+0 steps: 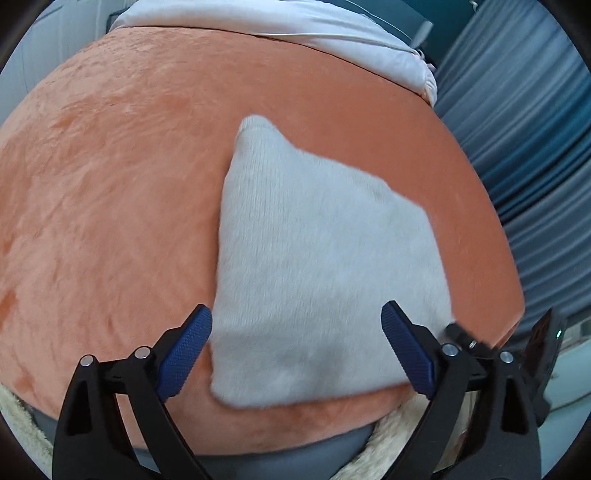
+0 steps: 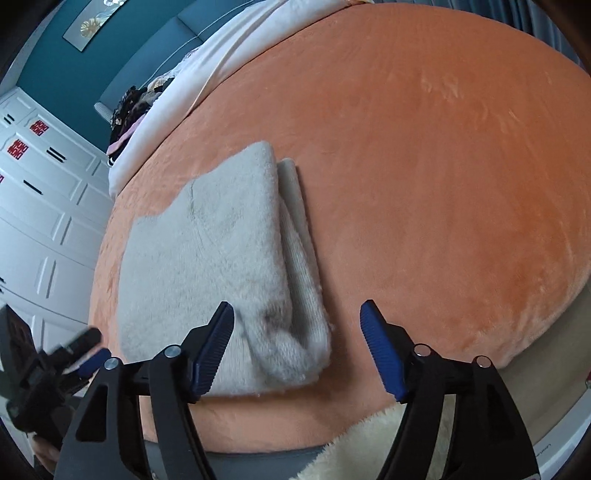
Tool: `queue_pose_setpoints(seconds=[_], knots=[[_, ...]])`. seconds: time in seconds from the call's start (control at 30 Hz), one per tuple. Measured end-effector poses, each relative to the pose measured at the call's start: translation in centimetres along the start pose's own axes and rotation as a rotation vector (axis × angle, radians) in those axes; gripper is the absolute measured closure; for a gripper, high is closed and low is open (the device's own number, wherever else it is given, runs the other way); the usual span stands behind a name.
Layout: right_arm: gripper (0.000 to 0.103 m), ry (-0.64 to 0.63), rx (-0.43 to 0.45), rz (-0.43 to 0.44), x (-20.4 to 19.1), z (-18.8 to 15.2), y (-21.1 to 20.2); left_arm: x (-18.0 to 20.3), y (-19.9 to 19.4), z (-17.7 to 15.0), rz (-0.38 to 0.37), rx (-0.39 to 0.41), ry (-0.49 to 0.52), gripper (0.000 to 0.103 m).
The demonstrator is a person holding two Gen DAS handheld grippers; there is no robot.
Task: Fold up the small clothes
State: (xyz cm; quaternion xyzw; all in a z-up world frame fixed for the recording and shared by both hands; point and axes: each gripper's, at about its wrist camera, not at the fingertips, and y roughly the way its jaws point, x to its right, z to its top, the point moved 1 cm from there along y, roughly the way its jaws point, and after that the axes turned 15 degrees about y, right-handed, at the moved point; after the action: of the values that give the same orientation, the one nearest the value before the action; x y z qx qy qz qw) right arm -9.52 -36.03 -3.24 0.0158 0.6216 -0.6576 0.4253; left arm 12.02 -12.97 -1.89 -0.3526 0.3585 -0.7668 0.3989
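A small grey fuzzy garment (image 1: 314, 258) lies folded on the orange plush bed cover (image 1: 110, 184). In the right wrist view the garment (image 2: 207, 258) shows a folded layer with a ribbed edge along its right side. My left gripper (image 1: 295, 347) is open and empty, its fingers either side of the garment's near edge, just above it. My right gripper (image 2: 295, 350) is open and empty over the garment's near right corner. The left gripper also shows at the lower left of the right wrist view (image 2: 85, 354).
A white sheet (image 1: 295, 29) lies at the far end of the bed. Blue curtains (image 1: 524, 129) hang beside it. White cupboards (image 2: 40, 206) and a pile of dark clothes (image 2: 129, 110) stand beyond the bed. A cream fleece (image 2: 369, 443) lies at the near edge.
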Motion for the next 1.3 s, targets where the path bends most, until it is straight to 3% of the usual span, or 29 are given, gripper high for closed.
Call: queue_pose_setpoints(seconds=[0.07,0.1,0.13,0.17,0.23,0.33,0.4,0.5,0.6,0.67,0.73,0.8,0.9,1.1,1.17,1.3], knots=[[0.033,0.005,-0.016,-0.027,-0.5,1.0,1.5,0.2,2.1,1.4,0.018,-0.033,0.005,0.010],[0.034,0.003,-0.001,-0.030,-1.0,1.4,1.7,-0.2,3.5,1.8,0.077,-0.074,0.014,0.011],[0.045,-0.013,0.033,-0.020,-1.6,1.7,1.4,-0.5,4.8,1.9,0.129,-0.111,0.026,0.011],[0.071,-0.056,0.074,-0.005,-2.8,2.1,1.0,-0.8,5.6,2.0,0.152,-0.127,0.034,0.010],[0.096,-0.133,0.076,-0.003,-5.3,3.0,1.4,-1.6,6.8,1.6,0.158,-0.144,0.016,0.010],[0.097,-0.222,0.024,-0.008,-7.9,3.6,3.7,-2.7,7.8,1.0,0.126,-0.154,-0.047,0.006],[0.103,-0.252,-0.076,-0.125,-7.2,3.9,8.5,-2.6,8.2,1.0,0.130,-0.156,-0.037,0.005],[0.103,-0.181,-0.091,-0.061,-6.1,4.8,9.3,-2.2,7.9,1.4,0.153,-0.156,-0.003,0.005],[0.086,-0.094,-0.078,0.011,-5.4,5.0,6.2,-0.8,6.2,1.7,0.149,-0.135,0.035,0.007],[0.041,-0.083,-0.034,0.032,-4.6,4.3,4.0,-0.2,5.2,1.2,0.107,-0.121,0.035,0.007],[0.019,-0.079,0.039,-0.003,-3.6,3.1,2.0,0.1,5.1,0.5,0.104,-0.129,0.031,0.007],[0.019,-0.088,0.042,-0.051,-2.9,2.1,2.2,0.5,5.8,-0.1,0.089,-0.157,0.019,0.006],[0.019,-0.063,-0.060,-0.080,-1.2,1.1,4.9,0.3,7.0,-0.4,0.104,-0.175,0.009,0.005],[0.016,-0.063,-0.093,-0.016,-2.7,1.1,7.2,-0.2,9.0,0.5,0.086,-0.188,0.009,0.005],[0.008,-0.074,-0.096,-0.012,-3.0,1.1,8.0,-0.3,9.5,0.6,0.074,-0.189,0.005,0.005],[0.005,-0.107,-0.082,-0.013,-3.9,1.3,9.1,-0.2,10.4,0.8,0.054,-0.172,0.013,0.005]])
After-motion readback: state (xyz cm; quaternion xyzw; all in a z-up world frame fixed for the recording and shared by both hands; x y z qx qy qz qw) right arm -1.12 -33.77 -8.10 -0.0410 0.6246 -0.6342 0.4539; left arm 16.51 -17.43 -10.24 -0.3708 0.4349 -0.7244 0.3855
